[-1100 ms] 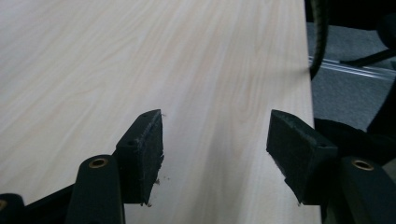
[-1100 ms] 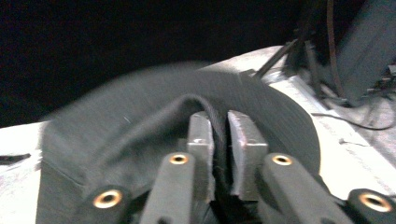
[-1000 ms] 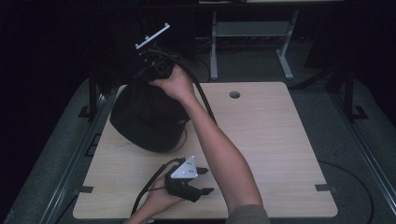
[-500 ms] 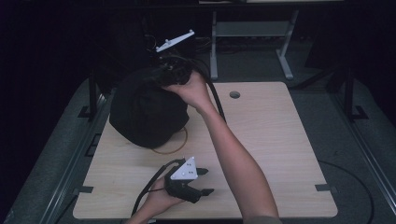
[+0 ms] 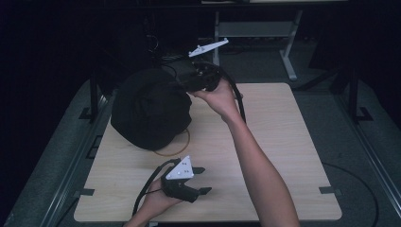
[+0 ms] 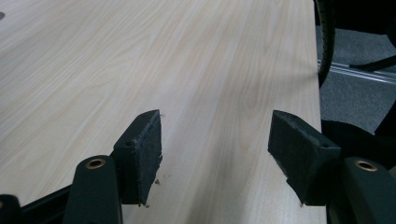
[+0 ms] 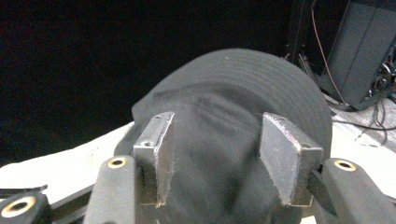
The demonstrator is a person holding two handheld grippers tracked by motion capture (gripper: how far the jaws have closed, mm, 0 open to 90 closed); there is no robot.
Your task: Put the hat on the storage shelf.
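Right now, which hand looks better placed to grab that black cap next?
The right. The right gripper is up against the black cap, its jaws just opening, nothing pinched. The left gripper sits open, low over bare table, facing away.

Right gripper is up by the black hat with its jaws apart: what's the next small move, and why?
Probably ease the right gripper forward onto the black hat and close on the fabric. Its jaws have just been opening, and in the right gripper view the hat sits beyond them, not pinched. The left gripper waits open over the table.
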